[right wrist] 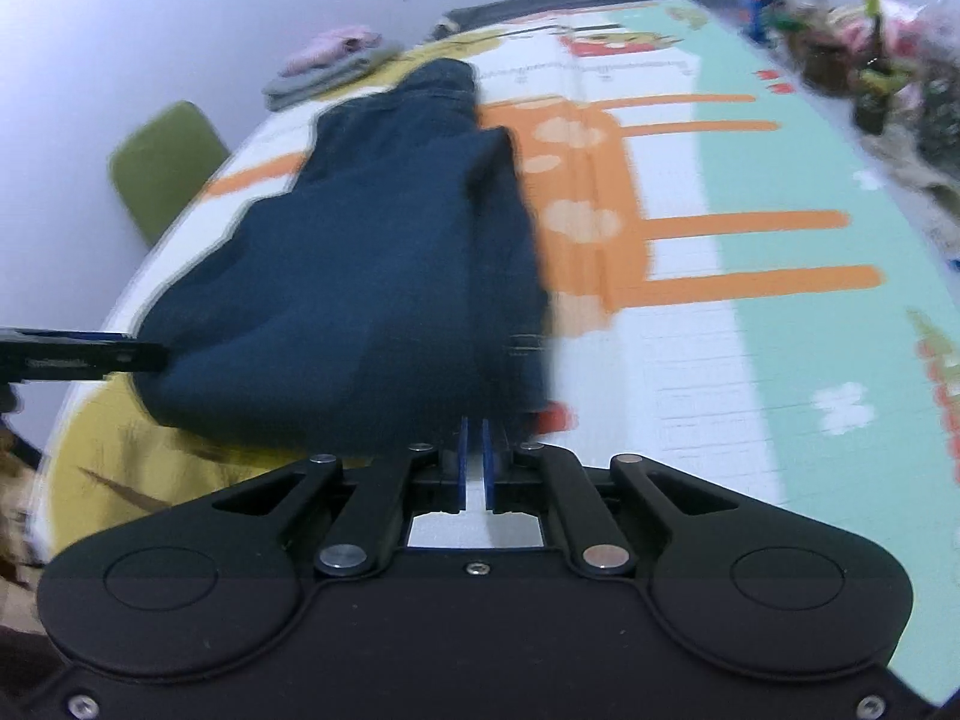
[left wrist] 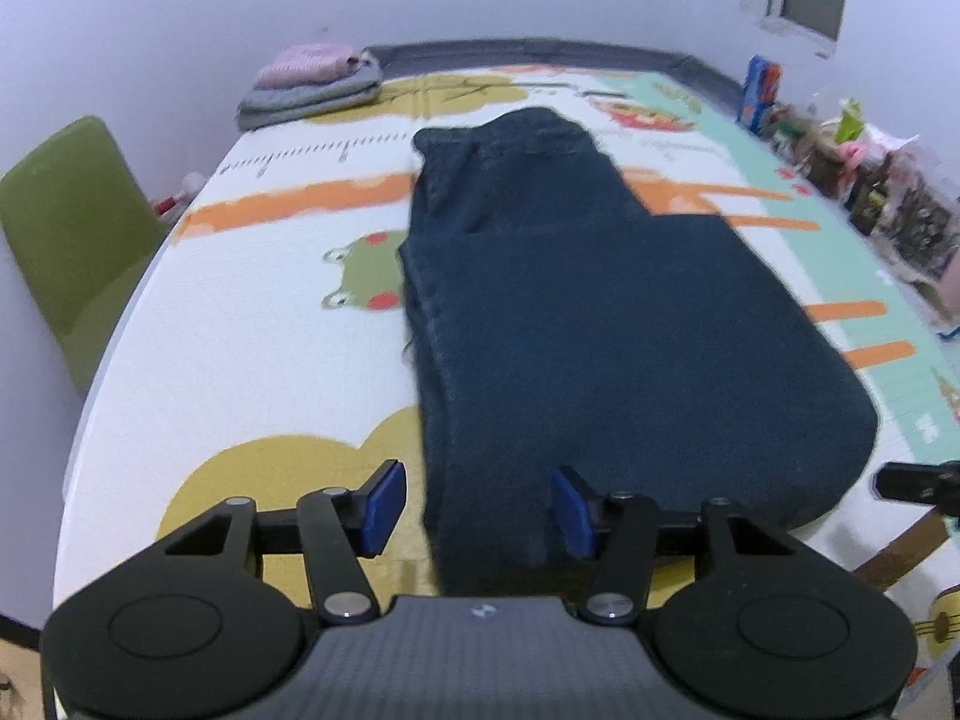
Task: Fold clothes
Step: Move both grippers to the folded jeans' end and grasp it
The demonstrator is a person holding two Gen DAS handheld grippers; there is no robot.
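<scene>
Dark blue jeans (left wrist: 570, 300) lie on the cartoon-printed mat (left wrist: 252, 324), folded lengthwise with one part doubled back toward me. My left gripper (left wrist: 477, 507) is open, its blue pads either side of the near left edge of the jeans. In the right wrist view the jeans (right wrist: 372, 276) are blurred by motion. My right gripper (right wrist: 474, 462) has its blue pads nearly together at the near right edge of the jeans; whether cloth is pinched between them is unclear. The left gripper's finger (right wrist: 78, 357) shows at that view's left edge.
A stack of folded clothes (left wrist: 312, 81) sits at the mat's far left corner. A green chair (left wrist: 66, 240) stands to the left. Cluttered packets and toys (left wrist: 870, 180) line the right side. A wooden piece (left wrist: 900, 552) shows at the near right.
</scene>
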